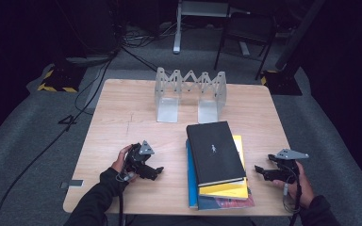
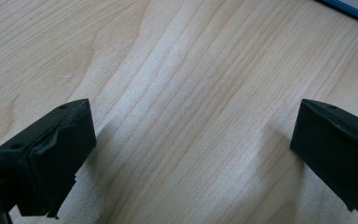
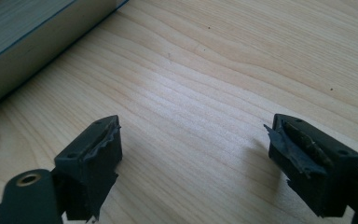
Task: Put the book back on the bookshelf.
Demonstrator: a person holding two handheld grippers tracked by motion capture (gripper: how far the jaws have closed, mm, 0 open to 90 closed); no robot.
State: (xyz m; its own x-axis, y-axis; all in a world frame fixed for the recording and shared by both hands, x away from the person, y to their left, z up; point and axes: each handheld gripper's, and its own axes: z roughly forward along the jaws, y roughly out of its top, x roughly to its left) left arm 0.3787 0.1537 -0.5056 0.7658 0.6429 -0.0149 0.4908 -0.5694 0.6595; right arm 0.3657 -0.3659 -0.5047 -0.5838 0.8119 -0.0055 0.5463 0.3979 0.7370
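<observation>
High view shows a stack of books [image 1: 219, 167] lying on the wooden table [image 1: 122, 122], with a black book [image 1: 214, 153] on top, a yellow one [image 1: 228, 188] under it and a blue one [image 1: 192, 188] lowest. Left of the stack, the left tongs [image 1: 156, 173] rest low on the table, jaws pointing toward the books. Right of the stack, the right tongs [image 1: 260, 172] do likewise. Both gripper views show the jaws spread wide over bare wood, holding nothing. Beyond the stack stands a clear folding book rack [image 1: 190, 94].
</observation>
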